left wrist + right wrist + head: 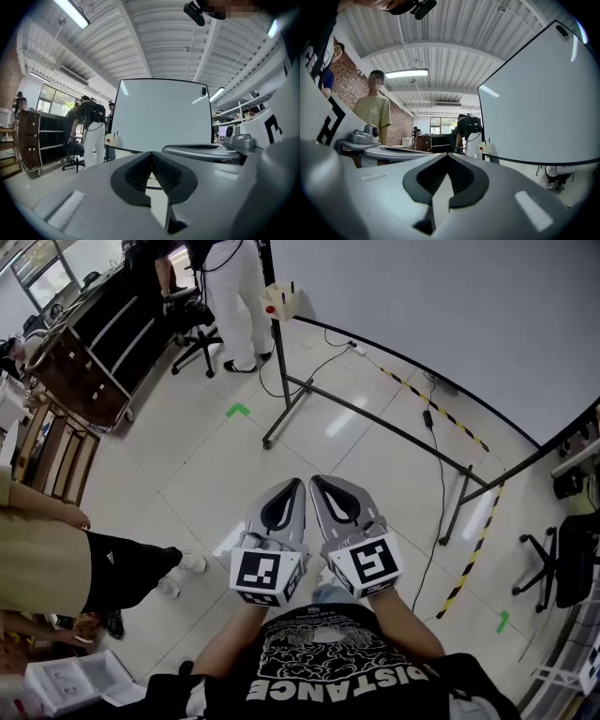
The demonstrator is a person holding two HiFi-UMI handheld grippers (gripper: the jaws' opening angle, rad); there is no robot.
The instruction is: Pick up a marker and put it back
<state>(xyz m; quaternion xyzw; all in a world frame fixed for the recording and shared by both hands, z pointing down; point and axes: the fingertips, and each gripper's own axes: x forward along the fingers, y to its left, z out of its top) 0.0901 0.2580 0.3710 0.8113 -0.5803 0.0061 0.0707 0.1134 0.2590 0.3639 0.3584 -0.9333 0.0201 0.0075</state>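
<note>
Fingers [164, 172] of the left gripper [151, 155] and the right gripper [446, 157] are pressed together on nothing, side by side above the floor [187, 465].

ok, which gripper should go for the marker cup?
Left, marginally: the marker cup sits slightly on its side. Left gripper and right gripper are side by side, both far off, jaws shut, empty.

Head cam looks steeply down, whiteboard [431, 315] ahead. Gripper cams sit close behind L claw [151, 157] & R claw [447, 159], facing level twd whiteboard; all 3 share it.
</note>
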